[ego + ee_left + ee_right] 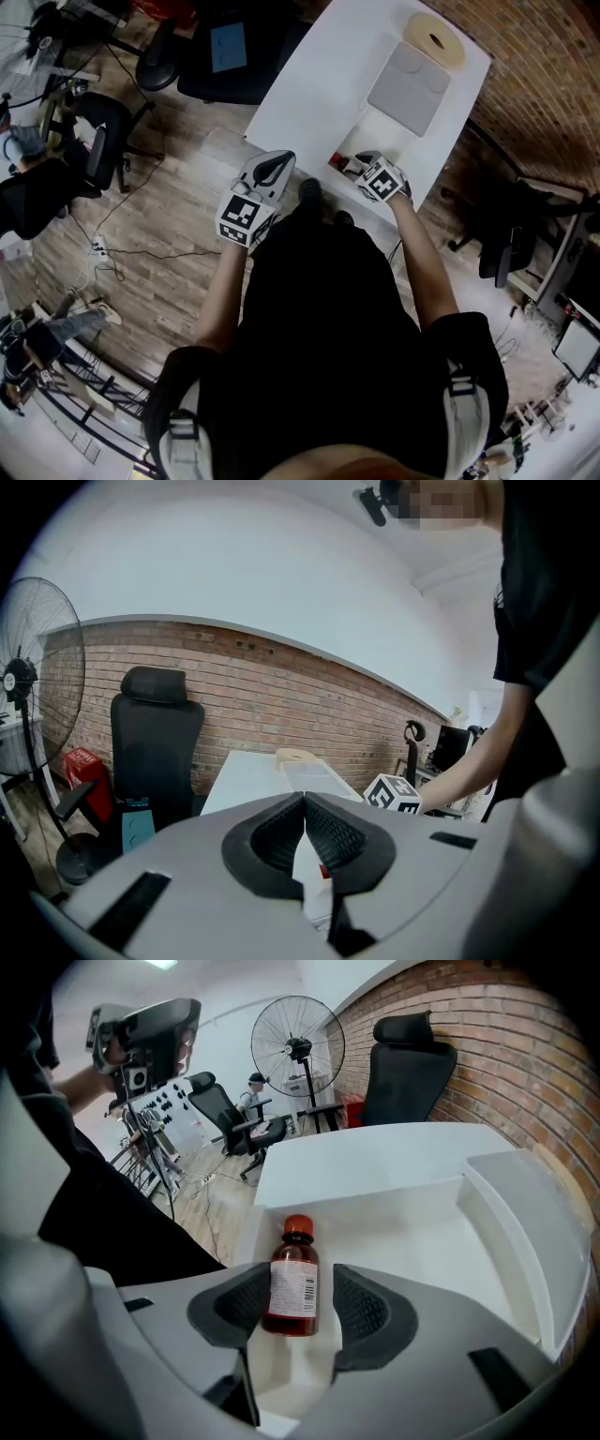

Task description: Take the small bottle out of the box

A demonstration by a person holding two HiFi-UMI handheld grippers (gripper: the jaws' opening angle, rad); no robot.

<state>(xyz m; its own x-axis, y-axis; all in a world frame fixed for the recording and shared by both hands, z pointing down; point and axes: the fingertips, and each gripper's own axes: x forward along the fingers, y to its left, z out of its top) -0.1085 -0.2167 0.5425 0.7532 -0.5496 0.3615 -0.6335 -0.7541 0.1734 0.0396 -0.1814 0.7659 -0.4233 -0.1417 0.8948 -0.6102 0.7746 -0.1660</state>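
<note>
Red-capped and white-labelled, the small bottle of dark red liquid [292,1279] sits inside the open white cardboard box [497,1213], its cap pointing away from the right gripper [302,1302]. That gripper's black ribbed jaws stand spread wide on either side of the bottle, one pad just beside it and the other visibly clear. The box sits on a white table [375,1152]. The left gripper [305,803] is off the table, its jaws pressed together on nothing.
</note>
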